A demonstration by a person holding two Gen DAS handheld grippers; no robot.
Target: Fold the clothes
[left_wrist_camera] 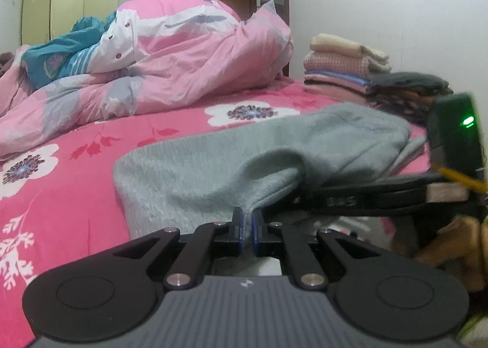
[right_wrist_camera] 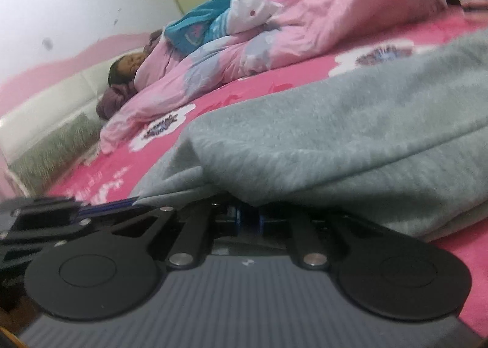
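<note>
The left gripper (left_wrist_camera: 248, 220) pinches the fuzzy grey knit garment (left_wrist_camera: 213, 165) at lower centre. The right gripper (right_wrist_camera: 248, 214) sits closed under its draped fold, grip unclear, on the pink floral cotton bedsheet (left_wrist_camera: 76, 195).

garment (left_wrist_camera: 195, 165): grey | bedsheet (left_wrist_camera: 76, 195): pink, white flowers | quilt (left_wrist_camera: 183, 67): pale pink

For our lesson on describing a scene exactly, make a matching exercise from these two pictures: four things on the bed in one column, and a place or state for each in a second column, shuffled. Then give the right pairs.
Things:
1. grey garment
2. pink quilt
3. stack of folded clothes
4. teal cloth

Places or states:
A. piled neatly by the wall
B. pinched at its edge by the left gripper
C. bunched in a big heap on the flowered bedsheet
D. lying on the quilt, at its far left end

Pairs: 1-B, 2-C, 3-A, 4-D
</note>
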